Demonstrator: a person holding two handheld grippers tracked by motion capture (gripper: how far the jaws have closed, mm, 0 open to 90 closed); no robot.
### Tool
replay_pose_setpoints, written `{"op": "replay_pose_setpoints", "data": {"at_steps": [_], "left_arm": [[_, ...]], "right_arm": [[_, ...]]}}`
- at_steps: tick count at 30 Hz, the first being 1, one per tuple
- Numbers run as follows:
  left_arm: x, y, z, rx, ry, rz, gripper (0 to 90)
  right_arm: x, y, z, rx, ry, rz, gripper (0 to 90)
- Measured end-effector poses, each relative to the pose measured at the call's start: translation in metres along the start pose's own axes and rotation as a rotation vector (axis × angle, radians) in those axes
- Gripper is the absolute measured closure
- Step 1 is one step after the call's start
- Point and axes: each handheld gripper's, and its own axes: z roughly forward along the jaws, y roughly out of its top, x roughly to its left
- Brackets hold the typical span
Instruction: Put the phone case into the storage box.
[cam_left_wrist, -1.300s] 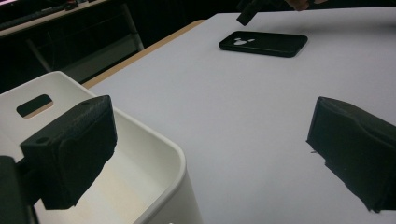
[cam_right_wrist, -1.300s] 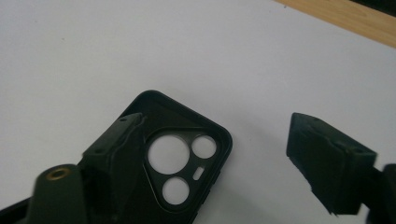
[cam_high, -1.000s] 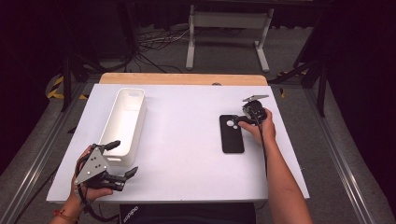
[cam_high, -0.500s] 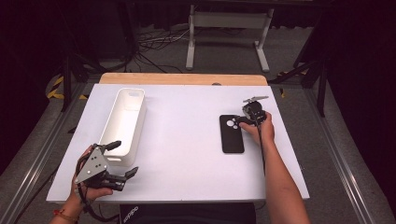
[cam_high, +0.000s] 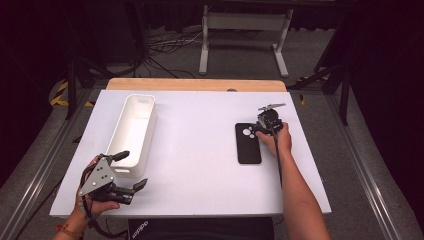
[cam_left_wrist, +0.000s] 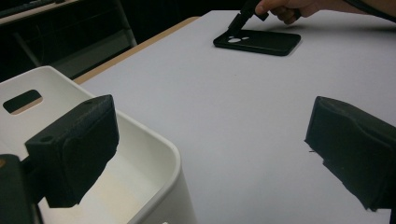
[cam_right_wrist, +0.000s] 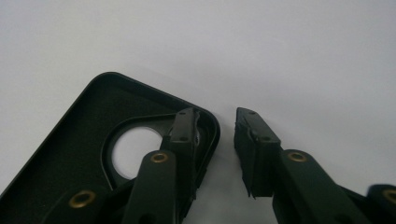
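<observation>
**Right gripper closing over the corner of a black phone case**

The flat black rectangular phone case (cam_high: 248, 143) lies open side up on the white tabletop (cam_high: 200, 150), right of the middle. In the high view its long axis runs from the far edge of the table toward the person, nearly square to the table's sides, with the camera cut-outs at the far end. No brand or writing can be read on the case; along the bottom of the high view a dark object at the person's edge bears pale lettering too small to read with certainty.

The right gripper (cam_right_wrist: 224, 140) stands at the case's far right corner, pointing down. Its jaws have just been closing, and they now straddle the corner wall: one jaw sits inside the case by the round cut-out, the other outside on the bare table. A narrow gap is visible between the outer jaw and the wall, so the pads do not yet clamp it.

The left gripper (cam_high: 122, 172) is held near the table's near left corner, jaws spread wide with nothing between them, just beside the near end of the long white plastic bin (cam_high: 134, 131).

Bare tabletop lies between bin and case, and a strip separates the case from the right edge.
</observation>
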Motion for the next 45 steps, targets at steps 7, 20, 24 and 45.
{"op": "replay_pose_setpoints", "data": {"at_steps": [7,20,24,45], "left_arm": [[-0.001,0.000,0.002,0.013,-0.007,0.004,3.4],[-0.001,0.000,0.002,0.012,-0.008,-0.001,3.8],[0.000,0.001,0.002,0.019,-0.012,0.002,3.8],[0.000,0.003,0.001,0.015,-0.024,-0.010,4.1]], "right_arm": [[0.001,-0.001,0.000,-0.008,-0.003,0.026,79.9],[0.003,-0.002,-0.001,-0.046,-0.017,0.032,83.6],[0.004,-0.002,-0.004,-0.056,-0.019,0.029,83.9],[0.010,-0.001,-0.023,-0.159,-0.036,0.055,89.6]]}}
